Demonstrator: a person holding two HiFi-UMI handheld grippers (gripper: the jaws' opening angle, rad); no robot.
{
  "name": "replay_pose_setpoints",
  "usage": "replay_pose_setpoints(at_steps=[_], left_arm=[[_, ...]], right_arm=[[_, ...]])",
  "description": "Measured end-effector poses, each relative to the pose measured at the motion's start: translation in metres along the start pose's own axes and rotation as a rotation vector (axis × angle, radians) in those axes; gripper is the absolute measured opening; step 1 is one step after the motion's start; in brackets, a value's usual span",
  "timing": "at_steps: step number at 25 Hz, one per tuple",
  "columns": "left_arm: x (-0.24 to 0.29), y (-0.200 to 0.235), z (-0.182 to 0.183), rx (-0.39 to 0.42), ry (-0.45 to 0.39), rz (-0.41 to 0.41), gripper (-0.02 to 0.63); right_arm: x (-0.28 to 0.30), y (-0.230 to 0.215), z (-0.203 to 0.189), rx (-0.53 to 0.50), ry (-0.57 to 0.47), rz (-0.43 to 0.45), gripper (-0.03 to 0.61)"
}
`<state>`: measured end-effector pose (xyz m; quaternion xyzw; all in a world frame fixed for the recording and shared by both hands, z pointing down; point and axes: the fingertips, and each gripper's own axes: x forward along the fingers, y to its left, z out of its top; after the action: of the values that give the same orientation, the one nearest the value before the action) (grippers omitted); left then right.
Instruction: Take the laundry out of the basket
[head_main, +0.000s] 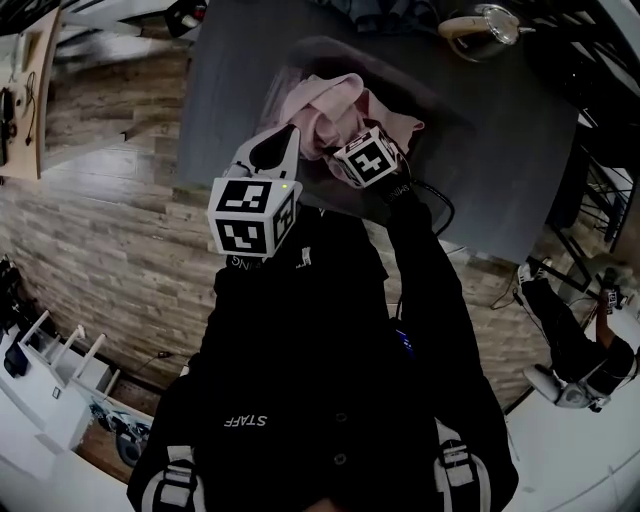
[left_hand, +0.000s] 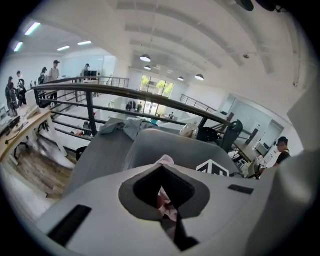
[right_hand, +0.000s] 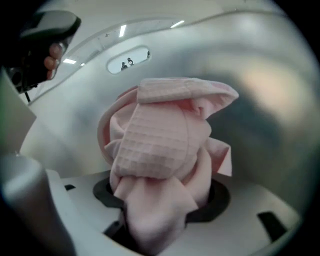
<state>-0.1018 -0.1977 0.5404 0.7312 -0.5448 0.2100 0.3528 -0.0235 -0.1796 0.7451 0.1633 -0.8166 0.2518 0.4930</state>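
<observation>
Pink waffle-weave cloth (head_main: 335, 105) sat bunched up in the grey basket (head_main: 300, 55), and the basket stood on the dark table (head_main: 500, 170) in front of the person. The right gripper (head_main: 350, 150) had its jaws clamped on a thick fold of the cloth. I took that as the hold for lifting the bundle over the rim. The left gripper (head_main: 275, 150) was at the near edge of the same cloth with its jaws drawn together, a sliver of pink seemingly pinched between them – probably a second hold to stop the bundle trailing.

From overhead the marker cubes covered both sets of jaws, so only the gripper views showed the grips. The right gripper view looked into the basket, showing the waffle pattern, the curved wall (right_hand: 100, 115) and a handle slot. The left gripper view looked outward instead, to a heap of blue-grey clothes (left_hand: 125, 125) on the table's far end, a black railing (left_hand: 100, 92) and people at desks beyond.
</observation>
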Motion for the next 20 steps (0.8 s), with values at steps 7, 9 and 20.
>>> replay_pose_setpoints(at_steps=[7,9,20], left_arm=[[-0.054,0.002,0.033,0.002,-0.159,0.025,0.000],[-0.072,0.001,0.044,0.011,-0.211,0.029,0.000],[-0.148,-0.046,0.105,0.085,-0.460,-0.001,0.000]], right_arm=[[-0.116,0.013,0.043,0.033,-0.270,-0.110,0.331],[-0.155,0.020,0.055,0.070,-0.366,-0.159,0.331],[-0.342,0.053,0.082,0.208,-0.802,-0.409,0.333]])
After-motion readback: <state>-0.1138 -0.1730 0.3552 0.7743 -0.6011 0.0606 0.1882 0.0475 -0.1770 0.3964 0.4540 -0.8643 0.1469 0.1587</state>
